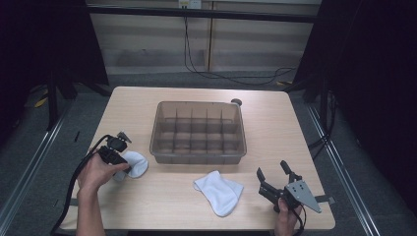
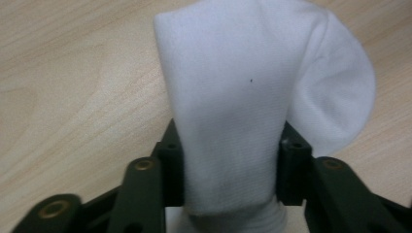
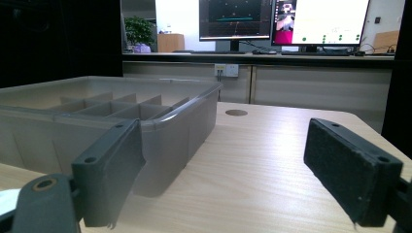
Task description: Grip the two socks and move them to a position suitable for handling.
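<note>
Room: dark curtained bay, grey floor, cables running to a wall panel behind; right gripper view catches monitors on a counter past the desk (image 1: pixel 147 98).
Desk: light wood, rounded corners, a round cable hole (image 1: pixel 236 102) near the far edge.
Divided bin (image 1: pixel 198 132): translucent grey, sits mid-desk, every compartment that I can see is empty. So nothing sorted yet, by the look of it.
Flat sock (image 1: pixel 219 192): white, lies loose on the desk in front of the bin, untouched, between the two hands.
Held sock (image 2: pixel 233 107): white, at the desk's left side, near the bin's left corner.
Left claw (image 1: pixel 129 166): clenched on the held sock; the left gripper view has fabric pinched between both jaws.
Right claw (image 1: pixel 273 171): released, jaws wide apart, nothing in them, near the right front edge.
Progress estimate: early. First sock gripped, not lifted clear yet; both socks likely left to go in the bin.
</note>
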### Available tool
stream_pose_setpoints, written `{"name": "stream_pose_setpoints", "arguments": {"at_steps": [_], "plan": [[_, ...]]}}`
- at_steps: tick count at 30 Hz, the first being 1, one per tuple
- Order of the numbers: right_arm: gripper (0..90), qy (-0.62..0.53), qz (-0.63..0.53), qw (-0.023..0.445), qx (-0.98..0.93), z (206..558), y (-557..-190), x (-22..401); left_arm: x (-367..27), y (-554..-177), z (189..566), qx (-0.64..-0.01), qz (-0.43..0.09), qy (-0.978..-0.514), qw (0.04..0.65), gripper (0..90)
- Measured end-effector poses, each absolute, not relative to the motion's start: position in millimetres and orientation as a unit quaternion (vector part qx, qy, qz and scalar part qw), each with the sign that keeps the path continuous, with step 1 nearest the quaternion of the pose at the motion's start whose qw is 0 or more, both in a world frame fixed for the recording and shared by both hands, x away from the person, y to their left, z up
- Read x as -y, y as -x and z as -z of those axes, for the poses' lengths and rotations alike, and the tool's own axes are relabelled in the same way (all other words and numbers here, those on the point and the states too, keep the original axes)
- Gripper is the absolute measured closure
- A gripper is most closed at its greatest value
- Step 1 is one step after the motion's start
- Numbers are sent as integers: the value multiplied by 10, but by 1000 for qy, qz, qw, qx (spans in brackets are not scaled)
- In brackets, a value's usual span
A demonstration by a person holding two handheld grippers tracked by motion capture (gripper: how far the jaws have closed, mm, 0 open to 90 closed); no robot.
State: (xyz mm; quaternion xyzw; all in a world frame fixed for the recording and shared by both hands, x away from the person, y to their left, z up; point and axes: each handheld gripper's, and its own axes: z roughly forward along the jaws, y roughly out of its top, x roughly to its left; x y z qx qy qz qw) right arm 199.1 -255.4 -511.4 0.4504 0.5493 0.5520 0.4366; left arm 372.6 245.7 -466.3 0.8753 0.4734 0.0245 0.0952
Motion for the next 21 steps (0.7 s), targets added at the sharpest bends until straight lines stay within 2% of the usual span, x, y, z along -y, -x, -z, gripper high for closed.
{"name": "stream_pose_setpoints", "arguments": {"at_steps": [6, 12, 21], "plan": [[138, -450, -552, 437, -549, 5114, -1991, 2554, -2458, -3711, 4657, -473, -16, -875, 100, 700], [139, -450, -552, 437, -549, 5114, -1992, 2554, -2485, -3673, 4648, -466, 1, -878, 109, 707], [139, -450, -552, 437, -549, 5114, -1992, 2555, -2492, -3534, 4414, -464, -8, -877, 128, 706]]}}
